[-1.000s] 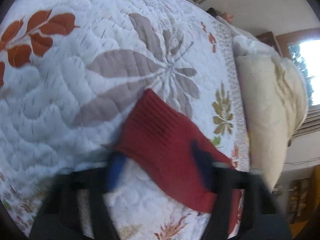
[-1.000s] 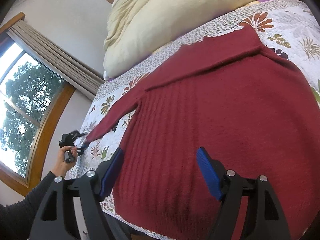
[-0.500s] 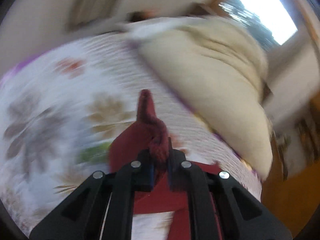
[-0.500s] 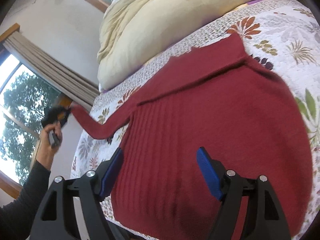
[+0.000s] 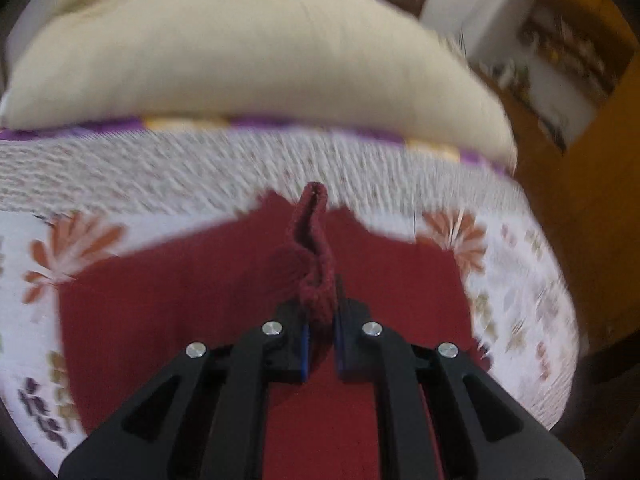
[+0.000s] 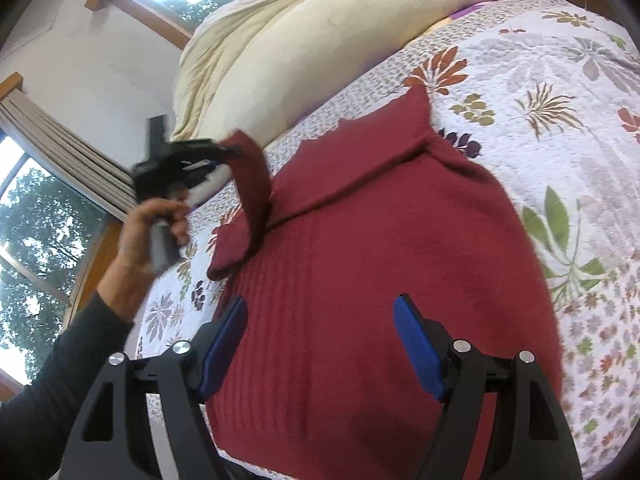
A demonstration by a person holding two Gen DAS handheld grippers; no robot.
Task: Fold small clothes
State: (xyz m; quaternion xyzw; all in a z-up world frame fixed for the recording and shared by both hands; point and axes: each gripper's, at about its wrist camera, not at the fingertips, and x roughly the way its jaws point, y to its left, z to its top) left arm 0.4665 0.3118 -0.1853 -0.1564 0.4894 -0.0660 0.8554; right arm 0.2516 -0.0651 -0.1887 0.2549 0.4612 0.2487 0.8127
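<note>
- Roughly: early in the fold. quilt (image 6: 560,92) covers the bed, cream duvet (image 6: 320,40) bunched along the far edge; neither is part of the job.
- red sweater (image 6: 380,280) lies flat on the quilt, body spread out, no body fold visible. One sleeve already lies across the chest near the collar end.
- other sleeve (image 6: 252,184) is lifted off the quilt, arcing over toward the body. My read: the sleeve-in fold is in progress, not landed.
- left gripper (image 5: 320,344) pressed together on that sleeve's cuff (image 5: 316,272); cuff bunched between the blue pads. The right wrist view shows the same gripper held in a hand (image 6: 152,236), dark sleeve behind.
- right gripper (image 6: 320,344) spread wide, hovering over the hem end of the body, holding nothing.
- Left to do, by judgement: lay the sleeve down on the body, release, then fold the body. Left wrist view is motion-blurred, so fine detail is unclear.
</note>
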